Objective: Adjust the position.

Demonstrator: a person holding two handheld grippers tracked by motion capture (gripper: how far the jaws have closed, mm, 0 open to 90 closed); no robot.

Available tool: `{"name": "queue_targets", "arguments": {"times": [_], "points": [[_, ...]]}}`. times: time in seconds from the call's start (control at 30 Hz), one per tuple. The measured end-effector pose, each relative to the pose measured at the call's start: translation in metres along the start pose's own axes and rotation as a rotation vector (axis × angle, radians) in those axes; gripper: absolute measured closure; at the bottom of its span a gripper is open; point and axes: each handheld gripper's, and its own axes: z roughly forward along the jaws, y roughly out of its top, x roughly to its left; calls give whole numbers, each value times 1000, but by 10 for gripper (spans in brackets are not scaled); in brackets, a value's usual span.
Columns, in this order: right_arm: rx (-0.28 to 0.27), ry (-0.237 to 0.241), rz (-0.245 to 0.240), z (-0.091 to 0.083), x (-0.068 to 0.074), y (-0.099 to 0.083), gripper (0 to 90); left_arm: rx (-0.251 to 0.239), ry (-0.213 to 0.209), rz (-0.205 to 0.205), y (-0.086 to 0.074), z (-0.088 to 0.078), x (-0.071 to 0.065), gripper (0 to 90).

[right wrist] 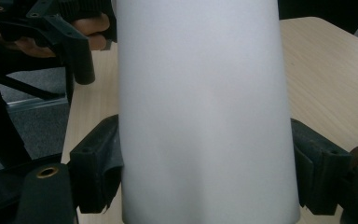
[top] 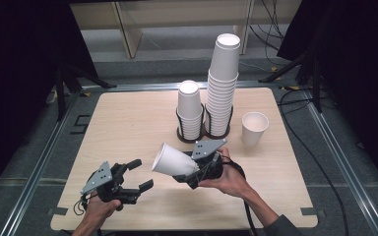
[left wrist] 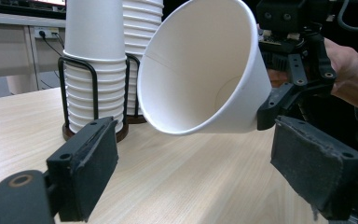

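Note:
A white paper cup point(top: 173, 161) lies on its side in the air above the wooden table point(top: 128, 118), and my right gripper point(top: 188, 172) is shut on its lower part. Its mouth faces my left gripper point(top: 140, 175), which is open at the front left with nothing between its jaws. In the left gripper view the cup's open mouth point(left wrist: 200, 70) hangs just beyond the spread pads point(left wrist: 88, 163). The cup's wall point(right wrist: 200, 116) stands between both pads point(right wrist: 98, 168) in the right gripper view, and the left gripper point(right wrist: 70, 46) shows at the top left.
Two black wire racks stand at the table's middle back: a short stack of cups point(top: 190, 110) and a tall stack point(top: 222, 83). A single cup point(top: 254, 128) stands upright to their right. Dark stands and cables surround the table.

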Motion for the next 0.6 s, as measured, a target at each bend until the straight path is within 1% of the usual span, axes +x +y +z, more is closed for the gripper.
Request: {"name": "queue_targets", "arguments": {"times": [0.03, 0.07, 0.13, 0.17, 0.23, 0.27, 0.3, 0.4, 0.47, 0.53, 0.57, 0.6], "points": [[2, 3, 5, 0, 0, 0, 231, -7, 2, -3, 0, 0, 1, 142], [-1, -3, -1, 1, 0, 0, 231, -2, 5, -3, 0, 0, 1, 142], [4, 1, 2, 1, 1, 0, 231, -4, 15, -14, 0, 0, 1, 142], [-2, -2, -7, 1, 1, 0, 231, -1, 20, -16, 0, -1, 2, 141], [-10, -2, -5, 2, 2, 1, 231, -1, 25, -17, 0, -1, 3, 141], [-17, -7, -12, 2, 2, 1, 231, -2, 25, -22, 0, -1, 3, 142], [-20, -5, -6, 2, 2, 1, 231, -8, 23, -28, 0, 0, 3, 142], [-22, 0, 1, 3, 4, 2, 231, -3, 19, -36, 0, -1, 3, 141], [-25, -2, -11, 3, 4, 2, 231, -3, 20, -40, 0, -1, 3, 141], [-34, 3, -13, 5, 6, 3, 231, -12, 12, -55, 0, 0, 3, 141], [-46, 0, -20, 6, 6, 3, 231, -9, 11, -61, 0, 0, 3, 142], [-45, 4, -16, 7, 8, 3, 231, -3, 9, -67, 0, 0, 3, 142]]}}
